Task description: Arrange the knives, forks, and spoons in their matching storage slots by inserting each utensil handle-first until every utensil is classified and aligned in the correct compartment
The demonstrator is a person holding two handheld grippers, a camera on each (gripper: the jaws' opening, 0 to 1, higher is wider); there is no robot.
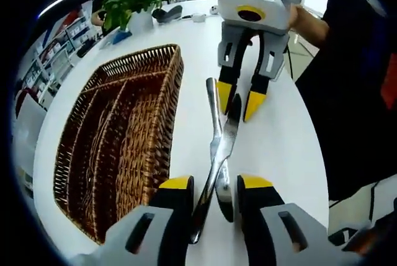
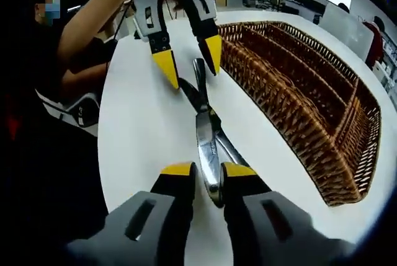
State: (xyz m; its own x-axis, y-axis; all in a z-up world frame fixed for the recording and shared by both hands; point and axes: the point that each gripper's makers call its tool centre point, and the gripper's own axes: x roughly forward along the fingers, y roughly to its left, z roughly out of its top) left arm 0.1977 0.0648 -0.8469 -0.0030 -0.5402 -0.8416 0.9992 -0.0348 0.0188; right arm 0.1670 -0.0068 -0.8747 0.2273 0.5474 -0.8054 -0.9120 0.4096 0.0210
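The white worktop (image 1: 291,148) carries your wicker basket (image 1: 118,148), a long tray split into lengthwise slots, lying just beside two crossed utensils, a knife (image 1: 218,154) and a second steel piece (image 1: 214,101) whose type cannot be told. Your left tool (image 1: 214,185) has its jaws apart on either side of the knife's near end, with no clamping visible, and in the right gripper view it hangs jaws apart over the far ends. Your right tool (image 2: 208,170) has its jaws close on either side of the utensils (image 2: 208,136); whether they grip cannot be told.
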